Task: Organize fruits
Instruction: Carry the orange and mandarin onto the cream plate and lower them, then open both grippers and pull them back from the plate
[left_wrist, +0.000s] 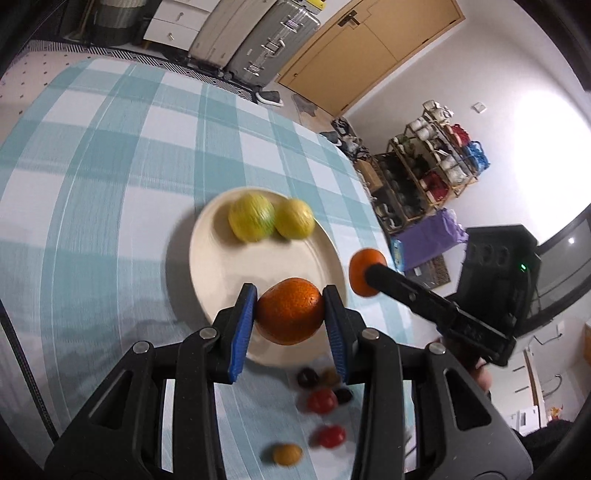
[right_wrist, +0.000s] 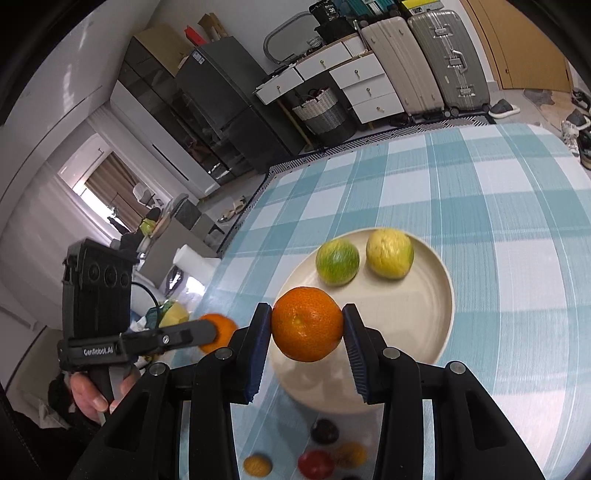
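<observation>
A cream plate (left_wrist: 221, 273) (right_wrist: 424, 314) lies on the checked tablecloth and holds two yellow-green citrus fruits (left_wrist: 251, 218) (left_wrist: 294, 218) (right_wrist: 337, 262) (right_wrist: 389, 253). My left gripper (left_wrist: 290, 314) is shut on an orange (left_wrist: 290, 310) above the plate's near rim. My right gripper (right_wrist: 307, 325) is shut on a second orange (right_wrist: 307, 324), also above the plate's near edge. Each gripper shows in the other's view, holding its orange (left_wrist: 364, 272) (right_wrist: 218, 332).
Several small red, dark and yellow fruits (left_wrist: 321, 400) (right_wrist: 316, 463) lie on the cloth just in front of the plate. The table's edges (left_wrist: 354, 166) (right_wrist: 236, 236) drop off to the floor, with suitcases, a shoe rack and cabinets beyond.
</observation>
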